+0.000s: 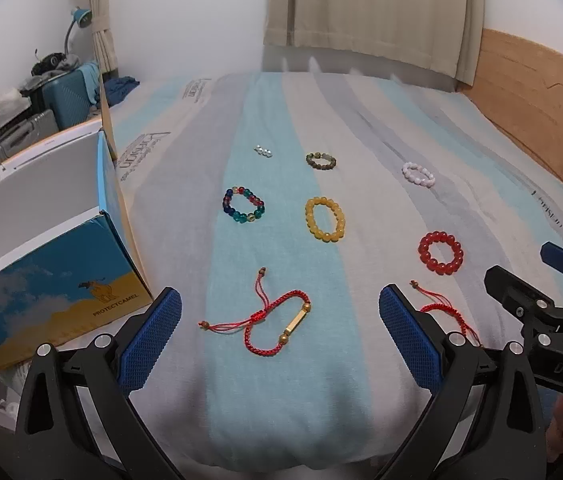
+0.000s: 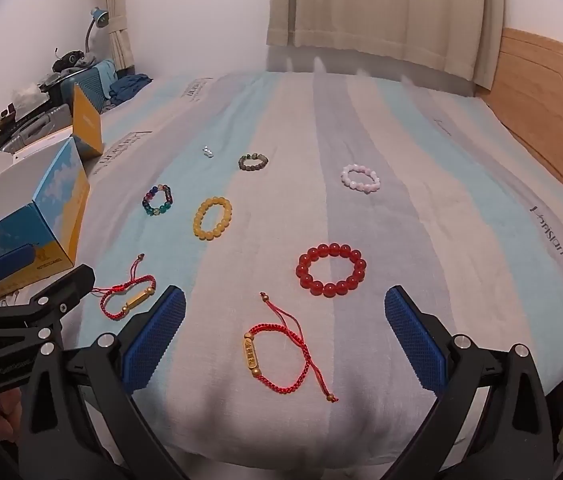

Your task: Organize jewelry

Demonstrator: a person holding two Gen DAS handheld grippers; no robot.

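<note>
Several bracelets lie on a striped bedspread. A red cord bracelet with a gold bar lies between the fingers of my open left gripper. A second red cord bracelet lies between the fingers of my open right gripper. Farther out lie a red bead bracelet, a yellow bead bracelet, a multicoloured bead bracelet, a dark olive bead bracelet, a pale pink bead bracelet and a small clear bead piece. Both grippers are empty.
An open blue and yellow cardboard box stands at the bed's left edge, also in the right wrist view. A wooden headboard runs along the right. Suitcases and clutter sit beyond the box. Curtains hang at the back.
</note>
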